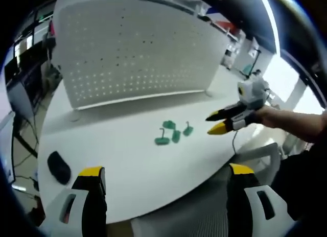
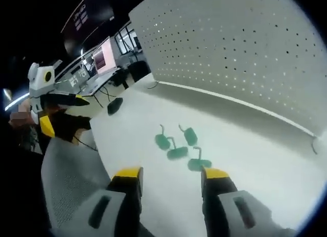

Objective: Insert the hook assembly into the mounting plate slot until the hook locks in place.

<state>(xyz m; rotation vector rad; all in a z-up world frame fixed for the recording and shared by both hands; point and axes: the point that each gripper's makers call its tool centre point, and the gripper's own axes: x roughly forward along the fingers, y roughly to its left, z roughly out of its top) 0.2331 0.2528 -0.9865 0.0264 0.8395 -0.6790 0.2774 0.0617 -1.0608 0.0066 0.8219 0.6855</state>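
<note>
Jaws of both the left gripper (image 1: pixel 166 178) and right gripper (image 2: pixel 169 178) stand apart, holding nothing. Four green hooks (image 2: pixel 179 145) lie clustered on the white table (image 2: pixel 245 145), before the upright pegboard (image 1: pixel 133 48). One black mouse (image 1: pixel 59 167) lies well apart, near the table edge.

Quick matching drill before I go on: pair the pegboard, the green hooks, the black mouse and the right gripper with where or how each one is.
1 pegboard
2 green hooks
3 black mouse
4 right gripper

A near the table's edge
B open, just short of the hooks
C upright at the table's back
D clustered mid-table

Pairs: 1-C, 2-D, 3-A, 4-B
</note>
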